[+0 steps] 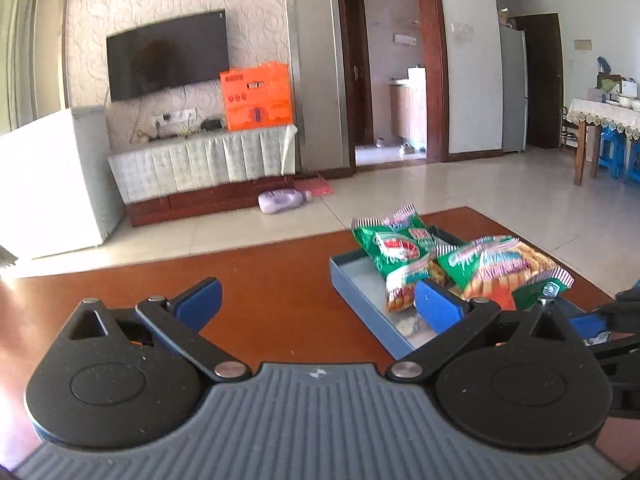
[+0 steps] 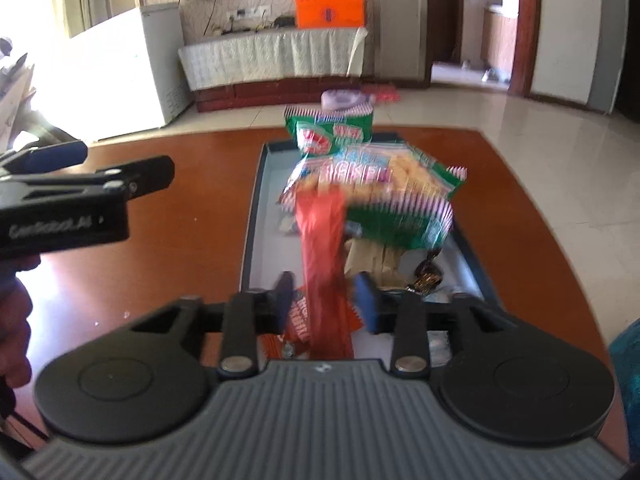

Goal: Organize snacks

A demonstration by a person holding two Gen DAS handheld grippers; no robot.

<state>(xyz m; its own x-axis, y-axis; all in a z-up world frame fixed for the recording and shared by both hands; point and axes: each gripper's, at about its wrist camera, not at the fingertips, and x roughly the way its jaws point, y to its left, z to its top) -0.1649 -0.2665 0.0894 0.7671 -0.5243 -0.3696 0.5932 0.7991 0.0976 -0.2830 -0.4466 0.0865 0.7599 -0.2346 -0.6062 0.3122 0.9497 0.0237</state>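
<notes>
A blue tray (image 2: 250, 216) sits on the brown table and holds snacks. A green snack bag (image 2: 332, 132) stands at its far end. A second green bag (image 2: 396, 208) is lifted above the tray, with a red part (image 2: 324, 232) hanging between the fingers of my right gripper (image 2: 326, 300). The pads look close on it but a gap shows; the frame is blurred. Small candies (image 2: 426, 276) lie in the tray. My left gripper (image 1: 320, 300) is open and empty over the table, left of the tray (image 1: 360, 300). Both bags show there (image 1: 396, 252) (image 1: 500, 268).
The brown table (image 1: 260, 280) ends at a tiled floor. A purple bottle (image 1: 280, 200) lies on the floor by a TV cabinet (image 1: 200, 164). An orange box (image 1: 258, 96) stands on it. My left gripper also shows at the left of the right wrist view (image 2: 80, 184).
</notes>
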